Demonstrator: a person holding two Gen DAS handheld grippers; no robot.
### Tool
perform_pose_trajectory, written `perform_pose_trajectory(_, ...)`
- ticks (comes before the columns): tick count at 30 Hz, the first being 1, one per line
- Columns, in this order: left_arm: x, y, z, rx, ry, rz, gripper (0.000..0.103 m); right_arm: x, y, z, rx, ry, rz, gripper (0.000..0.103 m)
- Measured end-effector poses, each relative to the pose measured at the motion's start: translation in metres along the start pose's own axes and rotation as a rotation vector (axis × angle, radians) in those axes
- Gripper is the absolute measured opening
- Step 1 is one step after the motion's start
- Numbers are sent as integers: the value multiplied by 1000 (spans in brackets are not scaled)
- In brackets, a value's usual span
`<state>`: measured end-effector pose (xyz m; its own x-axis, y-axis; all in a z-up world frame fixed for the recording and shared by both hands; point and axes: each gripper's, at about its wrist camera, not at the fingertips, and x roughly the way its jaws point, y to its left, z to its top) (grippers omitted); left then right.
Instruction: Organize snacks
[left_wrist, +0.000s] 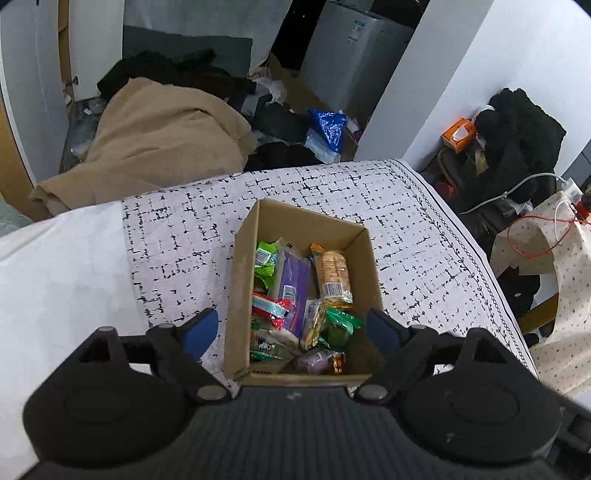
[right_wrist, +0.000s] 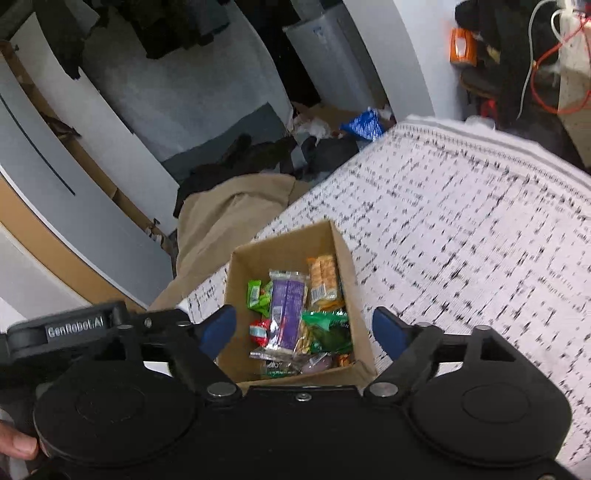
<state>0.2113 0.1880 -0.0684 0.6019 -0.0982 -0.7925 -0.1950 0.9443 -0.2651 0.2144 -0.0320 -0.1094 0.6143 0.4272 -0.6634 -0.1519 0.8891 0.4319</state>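
Cardboard box (left_wrist: 243, 295) packed with bright snack packets (left_wrist: 291, 284) (purple, green, orange), both tongs (left_wrist: 291, 328) (right_wrist: 304, 328) spread wide, empty

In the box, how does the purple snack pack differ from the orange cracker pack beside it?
The purple snack pack is flat, opaque and longer; the orange cracker pack is rounder, with a clear wrapper that shows stacked crackers. The purple one lies mid-box; the orange one lies along the right wall. Both lie lengthwise in the cardboard box.
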Motion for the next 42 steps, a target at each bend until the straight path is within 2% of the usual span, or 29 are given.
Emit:
perform_pose_trajectory(3,-11,-5,-4,8,-1,11,89,-16,-3,4,-10,-19,5,88)
perform_pose_trajectory(5,-20,-9,-7,17,-12,14,93,-27,-5,6,-21,-32,7,93)
perform_pose_trajectory(12,-47,-21,-20,28,-38,31,103,-56,-12,7,-30,-51,-3,99)
perform_pose_trajectory(16,-63,-29,-29,47,-51,38,103,-75,-14,7,-40,-67,-19,103)
perform_pose_trajectory(28,-108,-73,-63,140,-119,55,103,-134,-29,-3,-86,-117,-42,103)
perform_pose_trajectory(42,-132,-111,-107,198,-154,65,103,-186,-48,-29,-117,-157,-71,103)
